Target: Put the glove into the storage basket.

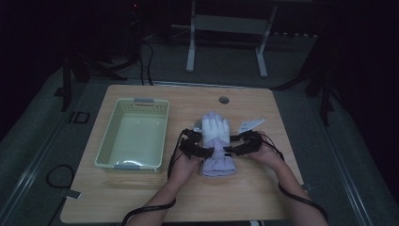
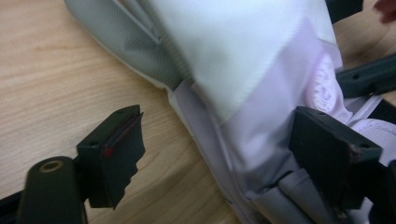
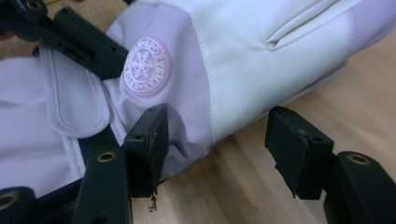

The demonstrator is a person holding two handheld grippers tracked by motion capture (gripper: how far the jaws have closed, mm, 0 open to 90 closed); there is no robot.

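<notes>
Lilac-and-white glove [image 1: 215, 141] is lying mid-counter [image 1: 141, 197], right of the basket [image 1: 134, 134], while left gripper [image 1: 203, 149] and right gripper [image 1: 231, 149] are bracketing its wrist, jaws wide, likely to lift evenly.

Wooden table [image 1: 117, 197], green basket [image 1: 133, 133], glove [image 1: 216, 141], paper [image 1: 249, 125]

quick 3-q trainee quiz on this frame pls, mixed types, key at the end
1. True or false: the glove lies inside the basket.
2. Both grippers' jaws stand: A) open around the glove's edges B) shut on the cuff C) away from the glove.
3. Fill in: the round badge on the glove bears a ____ emblem.

Key: 1 false, it lies on the table right of the basket; 2 A, left gripper and right gripper; 3 snowflake.
</notes>
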